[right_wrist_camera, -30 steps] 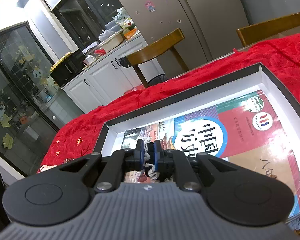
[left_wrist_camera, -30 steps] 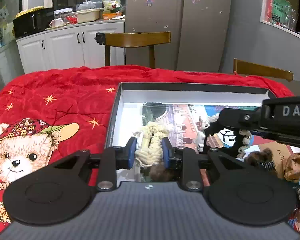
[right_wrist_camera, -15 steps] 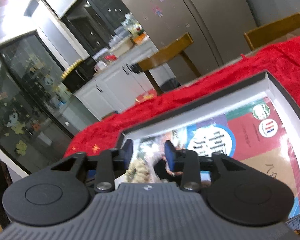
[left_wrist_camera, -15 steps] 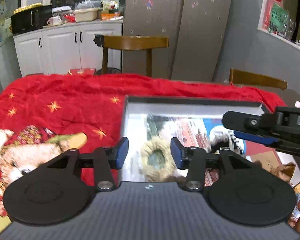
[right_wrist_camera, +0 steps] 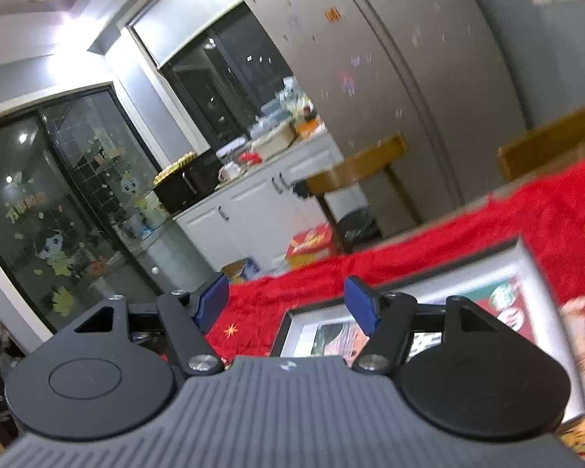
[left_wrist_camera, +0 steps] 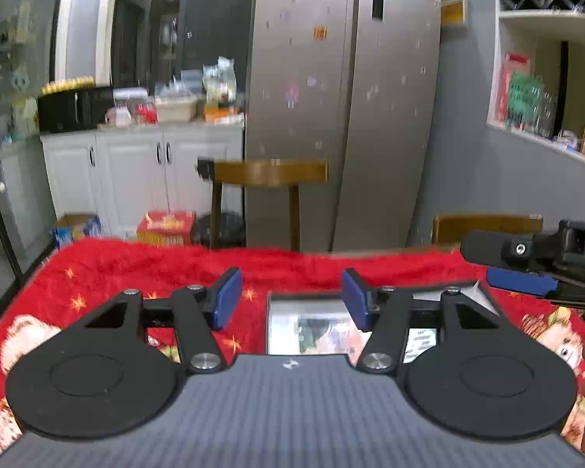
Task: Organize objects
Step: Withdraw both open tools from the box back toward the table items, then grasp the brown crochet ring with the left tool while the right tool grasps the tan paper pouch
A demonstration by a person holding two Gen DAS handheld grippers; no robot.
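Hovering above the red blanket (left_wrist_camera: 167,269) and shallow box (left_wrist_camera: 280,325), left gripper (left_wrist_camera: 290,298) and right gripper (right_wrist_camera: 288,304) both spread wide, holding nothing.

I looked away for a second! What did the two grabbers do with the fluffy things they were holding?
Both let go. The left hand-held gripper dropped the cream fluffy ring into the box, opened wide and lifted back. The right hand-held gripper released its small item there too, opened and rose. The box, the book inside it and the red blanket stayed put.
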